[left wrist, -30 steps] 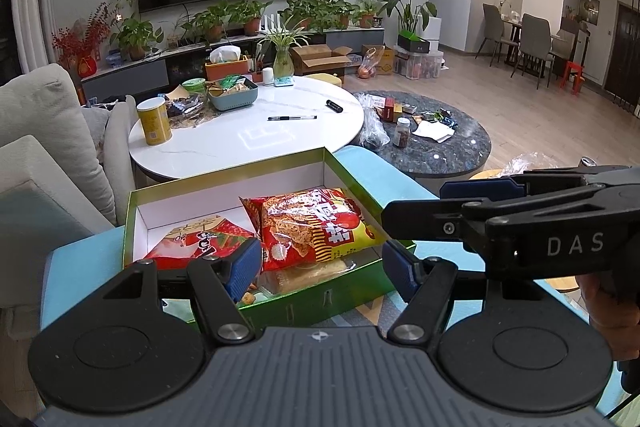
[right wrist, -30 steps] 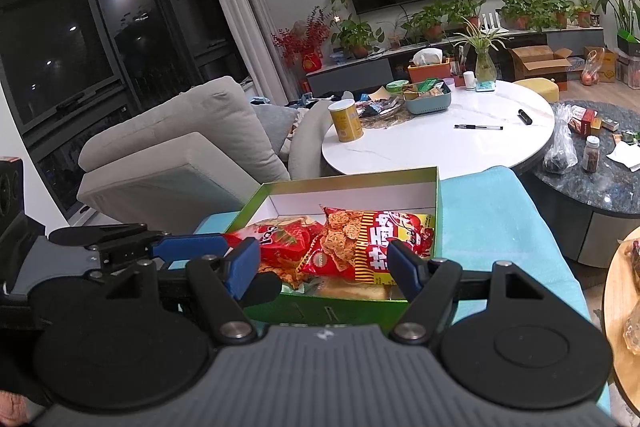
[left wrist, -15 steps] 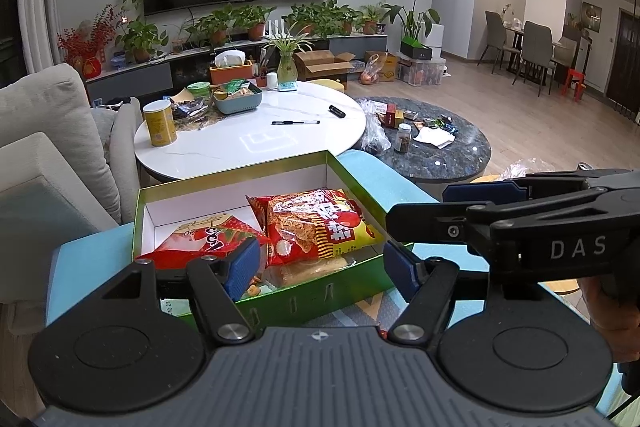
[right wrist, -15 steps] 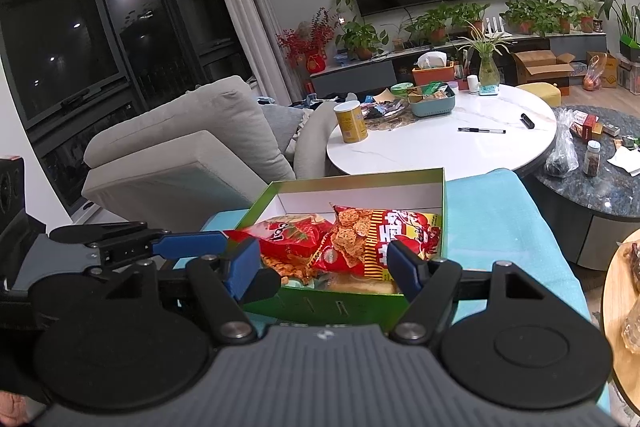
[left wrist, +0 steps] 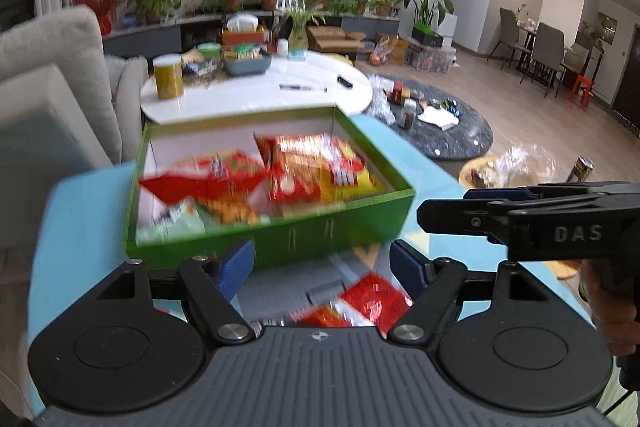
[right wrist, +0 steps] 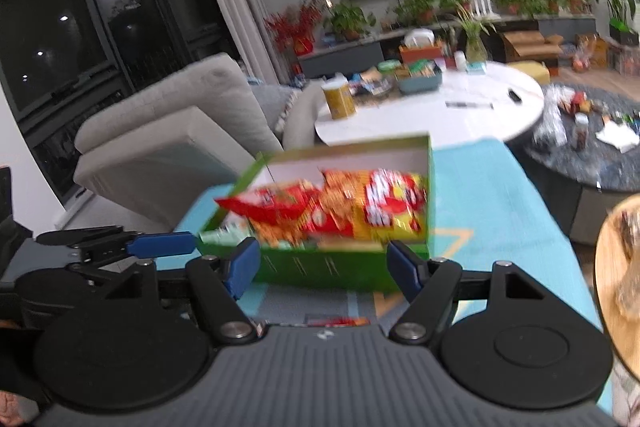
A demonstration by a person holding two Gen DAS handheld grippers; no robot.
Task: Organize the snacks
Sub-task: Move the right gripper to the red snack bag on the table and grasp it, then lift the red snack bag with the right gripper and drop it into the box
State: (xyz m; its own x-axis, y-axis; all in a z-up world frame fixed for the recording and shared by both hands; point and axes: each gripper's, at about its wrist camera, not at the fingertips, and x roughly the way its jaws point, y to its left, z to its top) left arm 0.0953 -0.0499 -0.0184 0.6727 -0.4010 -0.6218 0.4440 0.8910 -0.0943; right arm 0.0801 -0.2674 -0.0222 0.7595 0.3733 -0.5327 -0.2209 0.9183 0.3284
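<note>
A green box (left wrist: 304,239) with white inner walls stands on a light blue cloth and holds red and yellow snack bags (left wrist: 316,171); it also shows in the right wrist view (right wrist: 332,269). Another red snack bag (left wrist: 372,297) lies on the cloth in front of the box, just below my left gripper (left wrist: 322,265), which is open and empty. My right gripper (right wrist: 324,265) is open and empty, facing the box's near wall. The right gripper also shows from the side in the left wrist view (left wrist: 520,211). Both views are blurred.
A white round table (left wrist: 256,95) with a yellow can (left wrist: 169,77) and a blue tray stands behind the box. A grey sofa (right wrist: 168,139) is at the left. A dark round table (left wrist: 444,127) with small items is at the right, and a wooden tray (right wrist: 618,279) at the far right.
Both grippers have pulled back and tilted down, so the box sits farther off and a red bag on the cloth has come into view. Both stay open.
</note>
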